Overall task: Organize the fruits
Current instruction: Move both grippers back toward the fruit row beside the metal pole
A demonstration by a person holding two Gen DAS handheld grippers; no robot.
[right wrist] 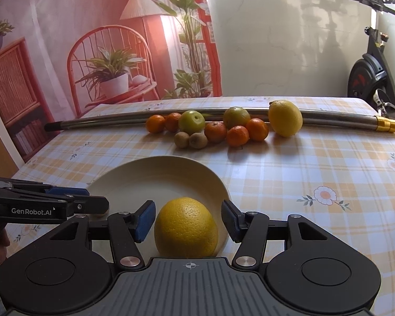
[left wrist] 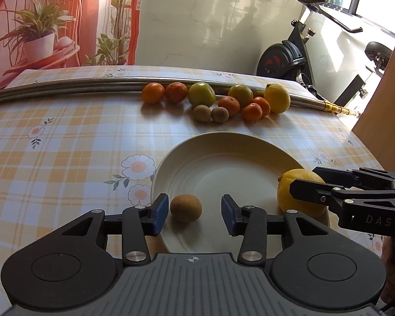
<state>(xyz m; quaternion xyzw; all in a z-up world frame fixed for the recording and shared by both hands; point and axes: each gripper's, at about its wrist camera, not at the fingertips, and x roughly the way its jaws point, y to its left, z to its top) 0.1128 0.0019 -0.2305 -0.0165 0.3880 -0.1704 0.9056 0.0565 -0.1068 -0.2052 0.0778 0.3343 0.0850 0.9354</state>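
A cream plate [left wrist: 223, 137] [right wrist: 158, 159] lies on the checked tablecloth. On its near left part sits a brown kiwi [left wrist: 185, 208], between the blue pads of my left gripper [left wrist: 194, 210], which is open with gaps on both sides. A big yellow lemon [right wrist: 186, 227] [left wrist: 297, 194] rests on the plate's right part. My right gripper [right wrist: 188, 221] [left wrist: 302, 177] straddles it, open, the pads close to the peel. The left gripper [right wrist: 96, 198] shows at the left edge of the right wrist view.
Against a metal pipe [left wrist: 65, 85] [right wrist: 105, 119] at the back lie several tangerines [right wrist: 237, 135], two green fruits [right wrist: 191, 121], two kiwis [right wrist: 189, 140] and a second lemon [right wrist: 285, 118]. An exercise bike [left wrist: 284, 58] stands beyond the table's right end.
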